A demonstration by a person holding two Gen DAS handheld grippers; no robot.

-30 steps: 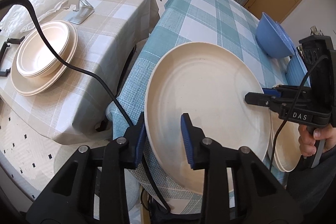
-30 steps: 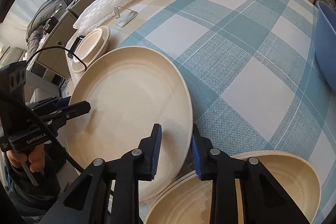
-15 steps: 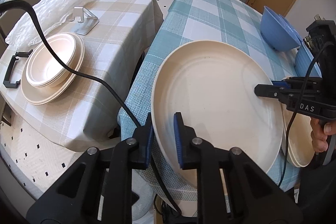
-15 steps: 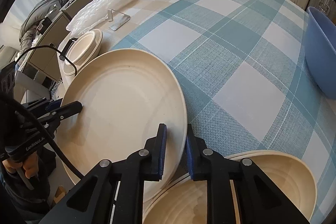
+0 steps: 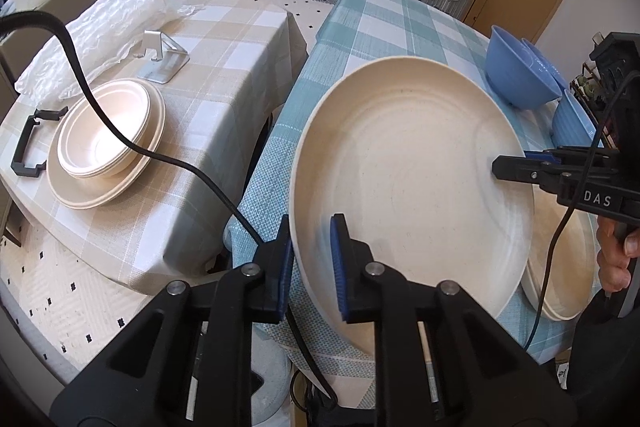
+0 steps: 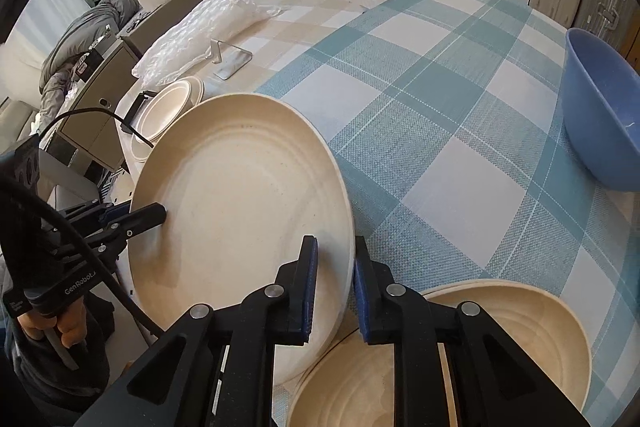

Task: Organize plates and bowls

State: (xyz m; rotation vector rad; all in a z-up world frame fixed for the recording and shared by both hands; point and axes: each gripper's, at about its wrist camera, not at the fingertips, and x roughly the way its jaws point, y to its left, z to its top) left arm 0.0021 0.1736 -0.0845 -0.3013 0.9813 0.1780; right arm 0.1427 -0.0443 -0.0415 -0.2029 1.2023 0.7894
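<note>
Two hand-held grippers are on one big cream plate [image 5: 412,183] at once. The left hand-held gripper [image 5: 310,255] has its blue pads [image 5: 337,259] closed down on the near rim, one pad under the edge and one on top. The right hand-held gripper [image 6: 334,287] is doing the same on the opposite rim, blue pads pinched onto the edge, so the plate is clamped from both sides. It sits tilted and lifted over the near edge of the bench with the teal checked cloth [image 5: 384,27], partly hanging past the edge on the left gripper's side.

Right below the right gripper there's a stack of more cream plates [image 6: 480,347] lying on the teal cloth, and the held plate overlaps the stack's edge. A blue bowl [image 5: 516,71] sits further back on that same bench, well apart from the held plate, with another blue bowl tucked just behind it in the left wrist view.

Over on the neighbouring bench with the beige checked cloth [image 5: 224,67] there's a cream bowl stack on a plate [image 5: 106,143], near a metal stand [image 5: 162,55] and some bubble wrap [image 5: 100,27]. A black cable [image 5: 120,143] runs across in front of that stack in the left wrist view.
</note>
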